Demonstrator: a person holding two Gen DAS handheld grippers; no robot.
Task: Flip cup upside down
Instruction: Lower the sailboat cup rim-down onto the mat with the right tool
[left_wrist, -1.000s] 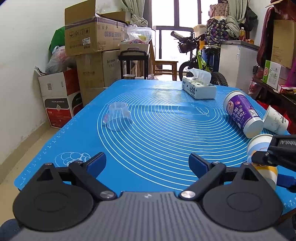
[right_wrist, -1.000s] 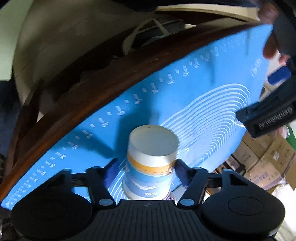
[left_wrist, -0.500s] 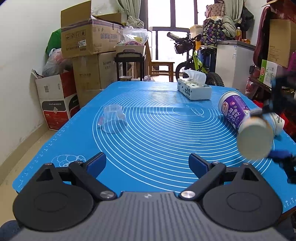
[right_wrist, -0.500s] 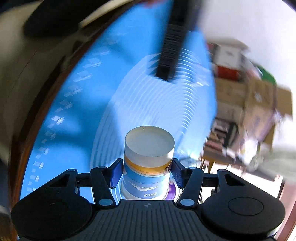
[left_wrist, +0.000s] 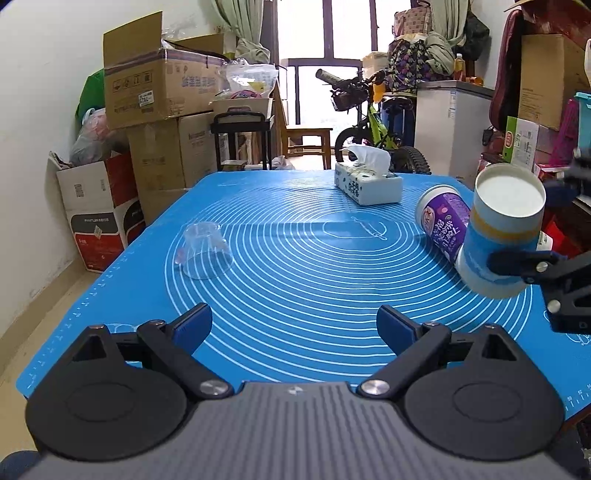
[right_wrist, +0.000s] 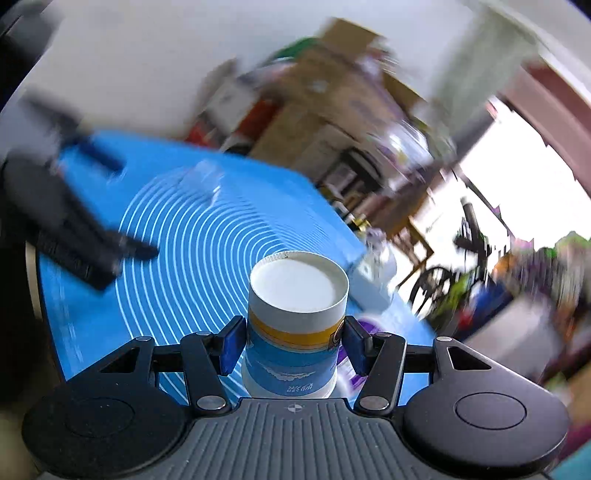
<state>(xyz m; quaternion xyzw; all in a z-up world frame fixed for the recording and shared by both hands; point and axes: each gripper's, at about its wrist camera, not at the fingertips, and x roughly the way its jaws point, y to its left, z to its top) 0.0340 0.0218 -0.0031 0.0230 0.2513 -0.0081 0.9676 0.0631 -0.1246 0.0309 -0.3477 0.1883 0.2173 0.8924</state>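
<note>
- Blue silicone mat: nothing set down yet.
- Blue-and-yellow paper cup: aloft at right, base up, tilted; inversion nearly done, placement outstanding.
- Right gripper: clamped on cup.
- Left gripper: jaws apart, empty, near edge.

Cup: I am turning the blue-and-white cup over; its white base, facing sideways a moment ago, is now pointing up.
Right gripper: my right gripper is swinging from the near table edge toward the far room.
</note>
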